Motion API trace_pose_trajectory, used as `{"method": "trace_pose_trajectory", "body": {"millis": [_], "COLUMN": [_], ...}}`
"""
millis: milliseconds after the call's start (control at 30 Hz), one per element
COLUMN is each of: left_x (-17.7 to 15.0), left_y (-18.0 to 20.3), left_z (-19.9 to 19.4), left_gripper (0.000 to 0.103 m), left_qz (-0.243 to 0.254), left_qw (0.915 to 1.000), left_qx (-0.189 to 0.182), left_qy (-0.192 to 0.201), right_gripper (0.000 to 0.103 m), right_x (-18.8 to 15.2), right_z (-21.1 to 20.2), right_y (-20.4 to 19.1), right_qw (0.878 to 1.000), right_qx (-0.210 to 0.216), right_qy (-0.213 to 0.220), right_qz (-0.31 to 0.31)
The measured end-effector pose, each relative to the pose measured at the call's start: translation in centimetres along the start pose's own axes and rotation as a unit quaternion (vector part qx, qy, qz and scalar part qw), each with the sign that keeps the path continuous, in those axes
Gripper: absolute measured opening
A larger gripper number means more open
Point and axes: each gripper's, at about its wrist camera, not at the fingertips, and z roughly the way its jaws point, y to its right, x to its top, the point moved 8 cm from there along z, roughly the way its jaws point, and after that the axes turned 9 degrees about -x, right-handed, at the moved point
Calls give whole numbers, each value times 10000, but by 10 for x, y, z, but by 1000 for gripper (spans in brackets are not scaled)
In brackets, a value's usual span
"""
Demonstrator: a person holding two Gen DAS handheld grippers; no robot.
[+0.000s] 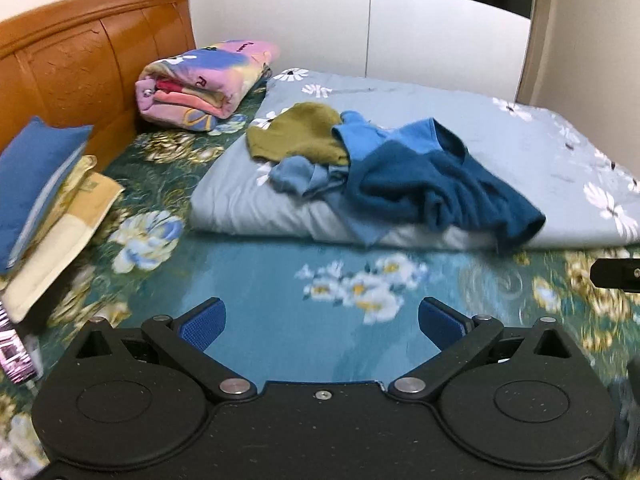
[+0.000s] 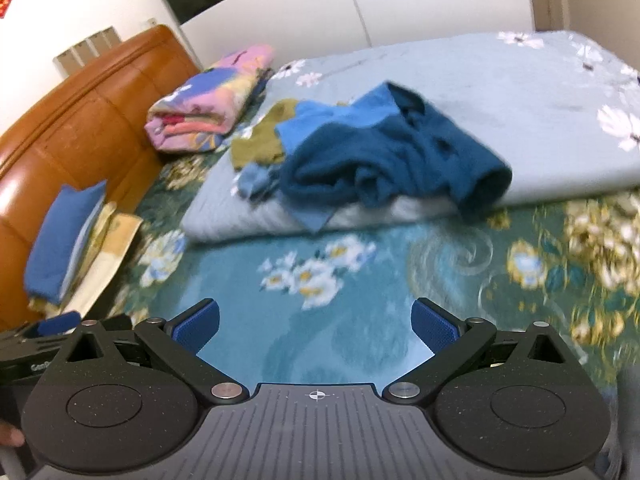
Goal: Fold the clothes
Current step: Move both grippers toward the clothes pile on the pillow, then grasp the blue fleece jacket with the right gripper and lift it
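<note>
Bed (image 1: 280,320): floral sheet | folded quilt (image 1: 500,132) carries crumpled clothes pile (image 1: 420,176) | left hand-held gripper (image 1: 320,326), right hand-held gripper (image 2: 315,322): both spread wide, empty

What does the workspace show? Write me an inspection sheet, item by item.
Surface: floral bedsheet, folded pale quilt on it.
Job's things: dark blue garment, light blue garment, olive garment, heaped unfolded on the quilt.
Clutter: folded pink blanket, blue pillow on cream bedding.
Grippers: left gripper and right gripper open, empty, above the sheet.
Cables: nothing seen.
Surroundings: orange headboard, white wardrobe.
</note>
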Motion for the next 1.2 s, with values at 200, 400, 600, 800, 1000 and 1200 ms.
{"method": "trace_pose_trajectory", "body": {"millis": [200, 400, 600, 800, 1000, 1200], "left_x": [39, 111, 164, 155, 136, 148], "left_y": [-21, 6, 80, 123, 99, 61], "left_z": [76, 170, 260, 314, 323, 321], "left_gripper": [101, 101, 100, 100, 100, 101], "left_qz": [193, 497, 514, 329, 585, 382], "left_qw": [9986, 9932, 9868, 9814, 9838, 9898], "left_qx": [-488, -1050, -1532, -1836, -1610, -1276], "left_qy": [-92, -48, -111, -445, -537, -516], "right_gripper": [103, 103, 103, 102, 83, 68], "right_x": [41, 55, 49, 78, 117, 121], "right_z": [53, 74, 80, 118, 196, 259], "right_y": [-5, 12, 52, 96, 154, 192], "right_qw": [9974, 9902, 9804, 9761, 9661, 9497], "right_qx": [-666, -1202, -1740, -1940, -1870, -1546], "right_qy": [-86, -18, -177, -130, -144, -307], "right_qz": [257, 711, 908, 969, 1773, 2706]}}
